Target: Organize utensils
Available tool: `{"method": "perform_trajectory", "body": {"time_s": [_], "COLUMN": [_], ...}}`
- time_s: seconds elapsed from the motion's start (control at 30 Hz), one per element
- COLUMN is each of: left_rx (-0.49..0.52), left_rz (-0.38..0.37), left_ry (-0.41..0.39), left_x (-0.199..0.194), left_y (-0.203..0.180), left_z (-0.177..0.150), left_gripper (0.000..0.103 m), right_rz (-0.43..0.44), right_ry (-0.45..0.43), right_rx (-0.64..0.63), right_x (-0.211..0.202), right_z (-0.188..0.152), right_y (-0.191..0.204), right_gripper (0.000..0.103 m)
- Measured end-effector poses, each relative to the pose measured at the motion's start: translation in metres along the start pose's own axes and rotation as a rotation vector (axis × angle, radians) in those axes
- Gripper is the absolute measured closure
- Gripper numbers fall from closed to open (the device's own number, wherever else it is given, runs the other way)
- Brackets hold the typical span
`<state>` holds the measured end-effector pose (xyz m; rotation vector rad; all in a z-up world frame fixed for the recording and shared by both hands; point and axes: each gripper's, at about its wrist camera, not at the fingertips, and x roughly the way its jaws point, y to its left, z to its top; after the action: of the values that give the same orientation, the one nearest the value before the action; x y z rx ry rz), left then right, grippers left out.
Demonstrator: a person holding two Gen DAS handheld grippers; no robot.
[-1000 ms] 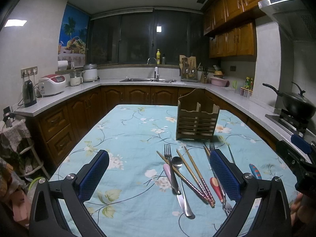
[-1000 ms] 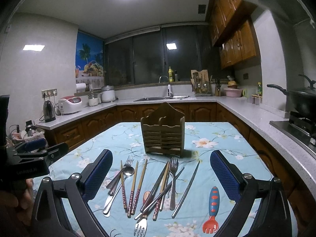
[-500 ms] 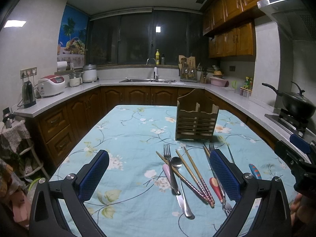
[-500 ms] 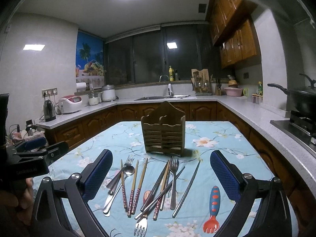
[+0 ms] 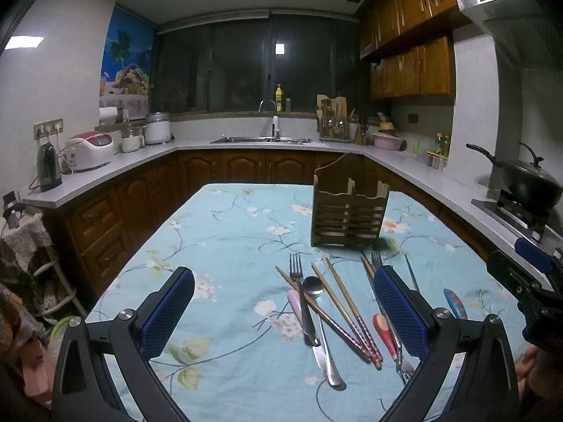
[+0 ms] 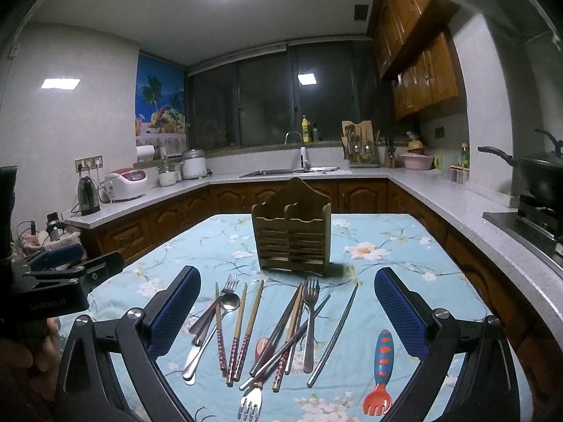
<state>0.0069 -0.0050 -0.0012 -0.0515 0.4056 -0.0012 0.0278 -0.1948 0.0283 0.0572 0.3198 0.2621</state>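
A wooden slatted utensil holder (image 6: 291, 237) stands upright on the floral blue tablecloth (image 6: 387, 267); it also shows in the left wrist view (image 5: 346, 215). In front of it lie several loose utensils: forks (image 6: 309, 316), a spoon (image 6: 228, 302), chopsticks (image 6: 242, 330), a knife and a blue-and-orange child's fork (image 6: 381, 369). My right gripper (image 6: 286, 311) is open and empty above them. My left gripper (image 5: 283, 307) is open and empty, left of the pile, over the spoon (image 5: 313, 286) and a fork (image 5: 297, 277).
Kitchen counters with wooden cabinets wrap around the table. A sink (image 5: 260, 139) is at the back, a rice cooker (image 5: 89, 149) and kettle (image 5: 48, 167) on the left, a black wok (image 5: 527, 183) on the stove at right.
Almost nothing. Both grippers stay open and nearly still over the utensils; the views shift only slightly.
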Motion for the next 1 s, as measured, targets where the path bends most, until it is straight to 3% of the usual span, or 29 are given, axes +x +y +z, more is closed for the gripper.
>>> {"method": "perform_trajectory", "body": {"time_s": [0.37, 0.6, 0.87, 1.0], "left_rx": [-0.015, -0.052, -0.069, -0.064], "left_rz": [-0.012, -0.027, -0.056, -0.083], "left_ry": [0.041, 0.151, 0.284, 0.33], "left_x": [0.012, 0.039, 0.08, 0.105], "left_y": [0.003, 0.012, 0.023, 0.027], "left_z": [0.003, 0.009, 0.021, 0.031], "left_gripper": [0.001, 0.001, 0.001, 0.007], "right_rz": [0.001, -0.001, -0.016, -0.023], "right_ry": [0.026, 0.073, 0.191, 0.261], "right_rx": [0.008, 0.031, 0.111, 0.146], "right_x": [0.011, 0.024, 0.056, 0.076], "right_z": [-0.003, -0.001, -0.002, -0.005], "right_y": [-0.004, -0.012, -0.035, -0.046], "right_gripper": [0.003, 0.003, 0.003, 0.005]}}
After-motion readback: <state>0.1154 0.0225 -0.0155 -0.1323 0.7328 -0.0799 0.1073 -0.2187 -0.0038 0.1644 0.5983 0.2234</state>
